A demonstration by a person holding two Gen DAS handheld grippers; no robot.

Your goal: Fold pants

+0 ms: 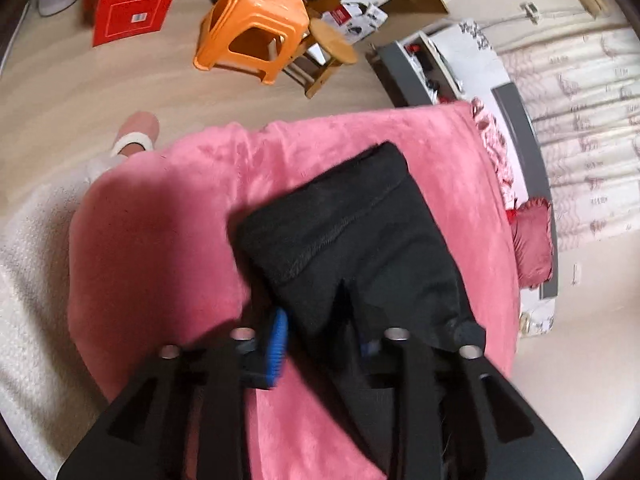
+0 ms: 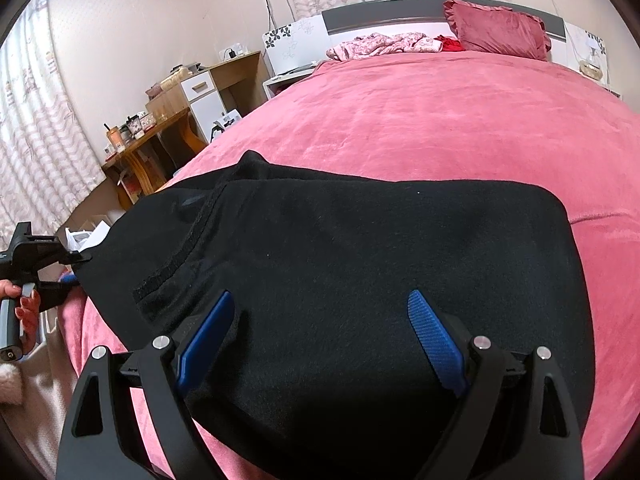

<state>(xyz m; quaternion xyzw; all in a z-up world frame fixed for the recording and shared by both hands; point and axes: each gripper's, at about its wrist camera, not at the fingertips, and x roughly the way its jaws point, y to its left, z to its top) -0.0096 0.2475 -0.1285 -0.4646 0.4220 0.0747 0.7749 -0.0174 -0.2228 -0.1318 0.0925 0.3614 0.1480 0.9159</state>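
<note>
A bedroom: black pants [image 2: 340, 264], folded into a thick pad, lie on the near end of a pink blanket [image 2: 440, 120]. The right gripper [image 2: 320, 332] hovers wide apart above them; the left gripper [image 1: 324, 336] seems clamped on their near left edge. The fleecy cloth looks soft, limp and light, so pinching doubled edges or corners should work best.

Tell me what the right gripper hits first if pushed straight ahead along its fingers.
Probably the folded black fleece pants: the open right gripper hovers just over them, with the pink plush bedspread beyond. Depth is unclear.

Orange stool [image 1: 256, 28] beside round wooden stool [image 1: 333, 42]
</note>
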